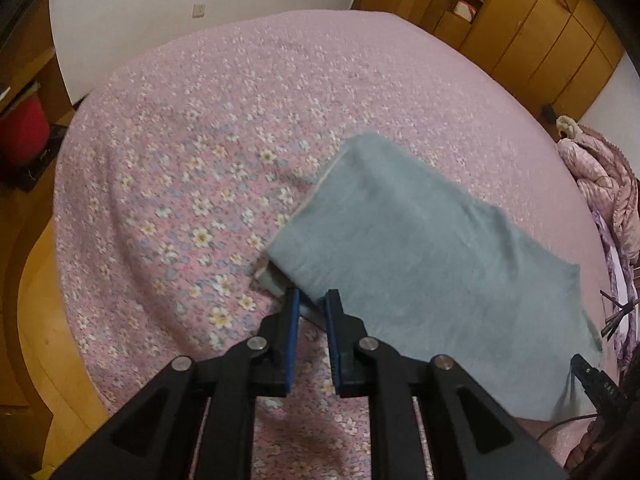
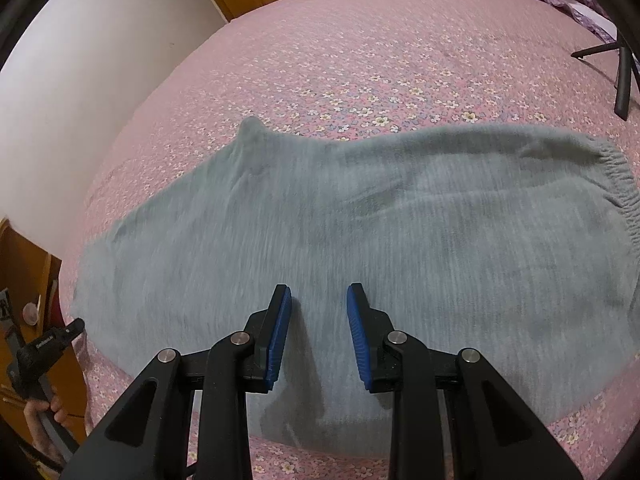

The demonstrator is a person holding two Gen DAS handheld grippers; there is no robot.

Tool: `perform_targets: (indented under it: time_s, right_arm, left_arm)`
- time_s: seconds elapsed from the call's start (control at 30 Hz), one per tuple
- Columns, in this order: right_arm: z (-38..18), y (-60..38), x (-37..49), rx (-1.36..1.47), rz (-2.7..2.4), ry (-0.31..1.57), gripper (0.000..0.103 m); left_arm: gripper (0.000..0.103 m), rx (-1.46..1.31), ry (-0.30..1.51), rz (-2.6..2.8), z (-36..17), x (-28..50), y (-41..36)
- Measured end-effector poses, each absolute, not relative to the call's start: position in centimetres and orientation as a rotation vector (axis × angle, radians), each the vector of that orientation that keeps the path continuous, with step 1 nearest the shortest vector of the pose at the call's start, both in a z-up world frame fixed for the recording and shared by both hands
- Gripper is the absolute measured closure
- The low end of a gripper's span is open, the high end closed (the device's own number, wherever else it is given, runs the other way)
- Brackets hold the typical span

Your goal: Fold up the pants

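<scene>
Grey-blue pants [image 2: 360, 216] lie folded lengthwise on the pink floral bedspread [image 2: 360, 60], elastic waistband [image 2: 624, 196] at the right in the right wrist view. My right gripper [image 2: 319, 292] is open and empty just above the pants' near edge. In the left wrist view the pants [image 1: 420, 260] lie to the right. My left gripper [image 1: 312, 298] is open, its blue pads [image 1: 294, 312] on either side of the pants' near leg-end corner without clamping it. The right gripper's tip shows at the lower right of the left wrist view [image 1: 592, 376].
A pink quilted jacket [image 1: 596, 172] lies at the bed's right side. A black stand [image 2: 622, 76] is on the bed at far right. Wooden wardrobes [image 1: 520, 24] line the back wall. A red object [image 1: 24, 132] sits on the floor left of the bed.
</scene>
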State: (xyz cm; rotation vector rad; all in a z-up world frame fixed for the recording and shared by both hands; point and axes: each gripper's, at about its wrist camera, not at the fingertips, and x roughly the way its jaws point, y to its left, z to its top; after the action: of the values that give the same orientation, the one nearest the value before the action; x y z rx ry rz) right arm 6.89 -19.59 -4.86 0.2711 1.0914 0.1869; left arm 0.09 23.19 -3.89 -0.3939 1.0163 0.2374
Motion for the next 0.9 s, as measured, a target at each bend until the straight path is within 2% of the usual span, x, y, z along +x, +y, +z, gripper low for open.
perform_targets:
  time_s: [0.17,0.23,0.27,0.67,0.9]
  right_arm:
    - [-5.0,-19.6,6.6,0.267,0.192,1.076,0.073]
    - [-5.0,-19.6,6.4,0.267,0.193,1.073,0.073]
    - [-5.0,-19.6,6.3,0.266,0.194,1.07,0.073]
    - [-5.0,-19.2,5.6,0.25,0.191,1.057,0.073]
    - [-4.9,-19.2,5.6,0.248,0.194,1.052,0.073]
  left_arm:
    - [0.076,-0.408,0.965,0.223,-2.8,0.1,23.8]
    - [0.065,-0.397,0.954,0.214,-2.7,0.3,24.4]
    - [0.064,-0.39,0.95,0.218,-2.7,0.5,24.5]
    - [0.064,-0.451,0.969,0.25,-4.9,1.4,25.6]
    - [0.064,-0.544,0.959,0.176,-4.3,-2.5,25.0]
